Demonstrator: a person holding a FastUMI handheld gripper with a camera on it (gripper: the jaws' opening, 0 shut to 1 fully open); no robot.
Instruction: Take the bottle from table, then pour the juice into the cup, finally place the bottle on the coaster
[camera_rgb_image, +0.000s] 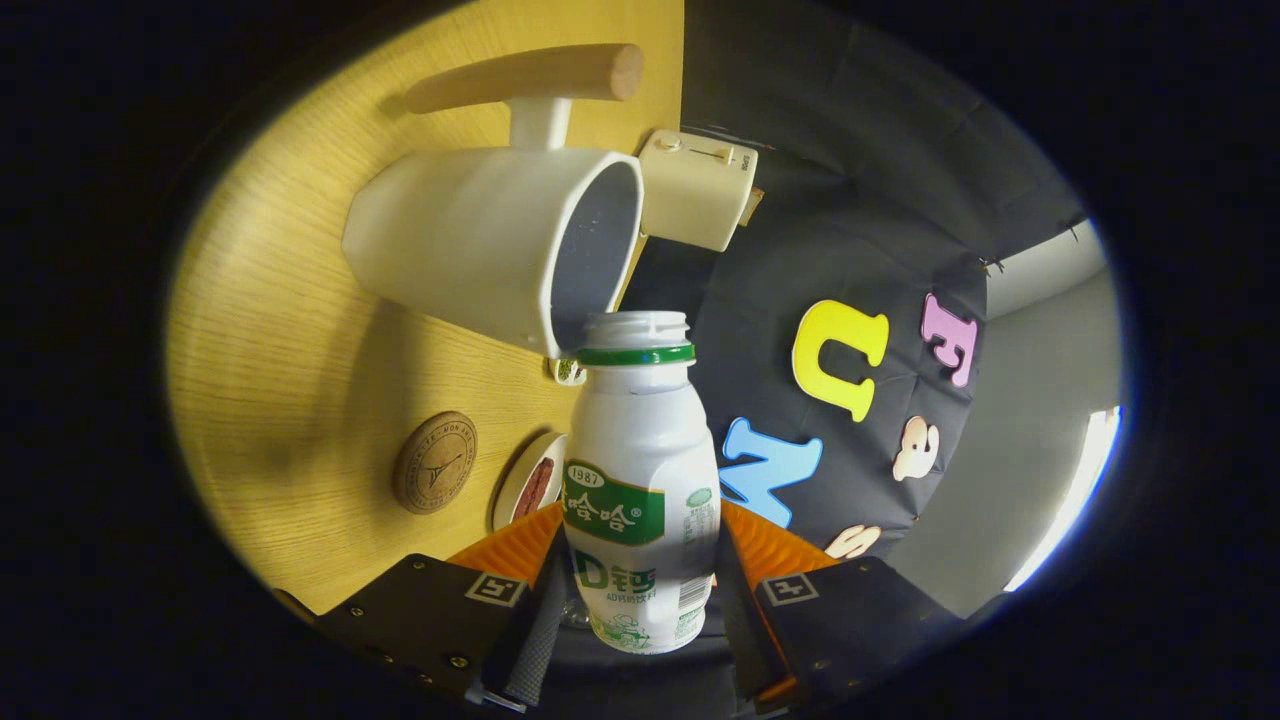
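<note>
I hold a small white bottle (640, 470) with a green label and a green neck ring; it has no cap. My gripper (640, 560) is shut on its lower body, one finger on each side. The whole view is rolled, so the wooden table (280, 330) stands on edge beside the bottle. The bottle's open mouth sits right at the rim of a white cup (470, 245) with a wooden handle (530, 75). The cup's dark inside faces the bottle's mouth. A round brown coaster (434, 462) lies on the table beside the fingers, short of the cup.
A small white round dish (528, 482) with something red on it lies between the coaster and the bottle. A cream box with a slider (697, 188) stands just past the cup, at the table's edge. Beyond it hangs the dark booth wall (850, 200).
</note>
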